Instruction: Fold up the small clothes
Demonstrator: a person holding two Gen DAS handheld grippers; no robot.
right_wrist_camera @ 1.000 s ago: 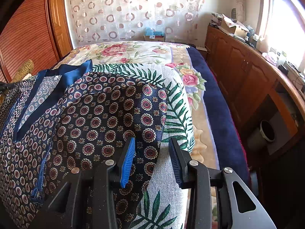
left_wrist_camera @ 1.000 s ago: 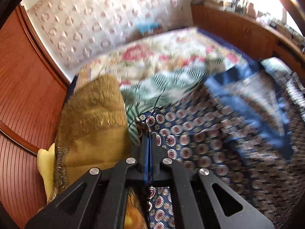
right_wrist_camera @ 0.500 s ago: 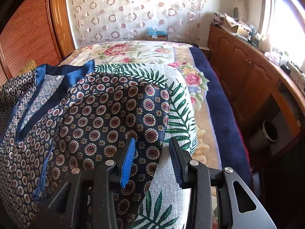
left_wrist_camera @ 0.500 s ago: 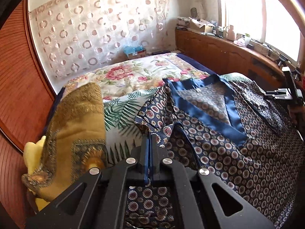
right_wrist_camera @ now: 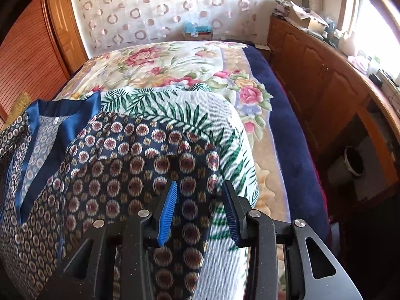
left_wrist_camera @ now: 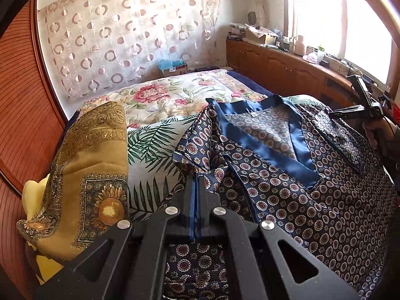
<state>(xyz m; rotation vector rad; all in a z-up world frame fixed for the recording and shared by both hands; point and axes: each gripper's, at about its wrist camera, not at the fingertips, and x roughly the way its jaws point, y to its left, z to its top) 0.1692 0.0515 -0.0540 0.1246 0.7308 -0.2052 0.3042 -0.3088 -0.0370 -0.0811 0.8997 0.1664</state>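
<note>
My left gripper (left_wrist_camera: 194,187) has swung round and now rests steady, fingers clamped together on the near edge of the navy patterned shirt (left_wrist_camera: 287,175), which lies spread over the palm-leaf pillow (right_wrist_camera: 220,125) on the bed (right_wrist_camera: 160,60). My right gripper (right_wrist_camera: 198,200) has eased forward, fingers apart, straddling a sleeve without pinching it. The mustard scarf (left_wrist_camera: 87,165), left, crowds the folding space.
</note>
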